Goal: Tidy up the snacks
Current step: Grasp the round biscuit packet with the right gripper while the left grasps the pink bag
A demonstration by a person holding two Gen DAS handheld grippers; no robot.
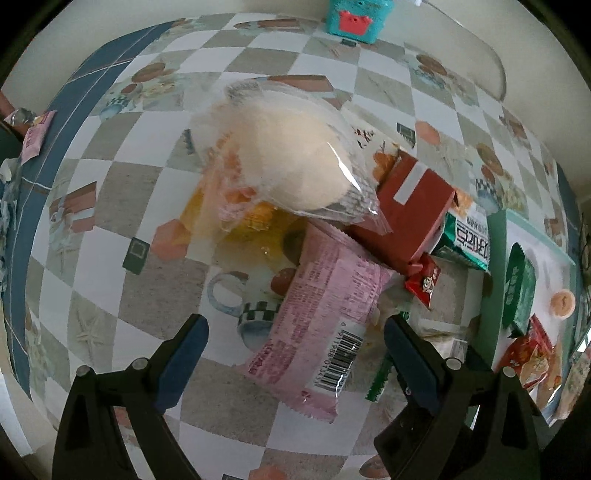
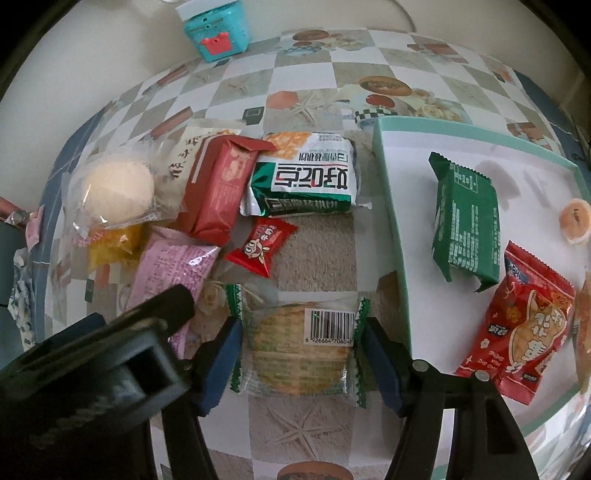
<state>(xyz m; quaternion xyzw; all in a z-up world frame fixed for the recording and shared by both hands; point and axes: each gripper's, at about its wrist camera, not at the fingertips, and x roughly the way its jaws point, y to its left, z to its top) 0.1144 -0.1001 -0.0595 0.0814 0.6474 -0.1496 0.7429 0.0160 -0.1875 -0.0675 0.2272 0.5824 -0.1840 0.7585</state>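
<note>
My left gripper (image 1: 295, 360) points down, open, over a pink snack packet (image 1: 321, 321) that lies between its blue pads without being touched. Its black body (image 2: 92, 369) shows at the lower left of the right wrist view. My right gripper (image 2: 301, 360) has its pads against the crimped green ends of a clear cracker packet (image 2: 299, 350) lying on the checked tablecloth. A teal-rimmed white tray (image 2: 388, 206) to the right holds a green packet (image 2: 465, 221), a red packet (image 2: 517, 332) and a round orange sweet (image 2: 574, 225).
Piled at the left are a round bun in clear wrap (image 2: 118, 192), a red packet (image 2: 218, 188), a green-and-white packet (image 2: 306, 177), a small red sweet (image 2: 262, 245) and a yellow packet (image 2: 110, 243). A teal toy box (image 2: 216, 29) stands at the far edge.
</note>
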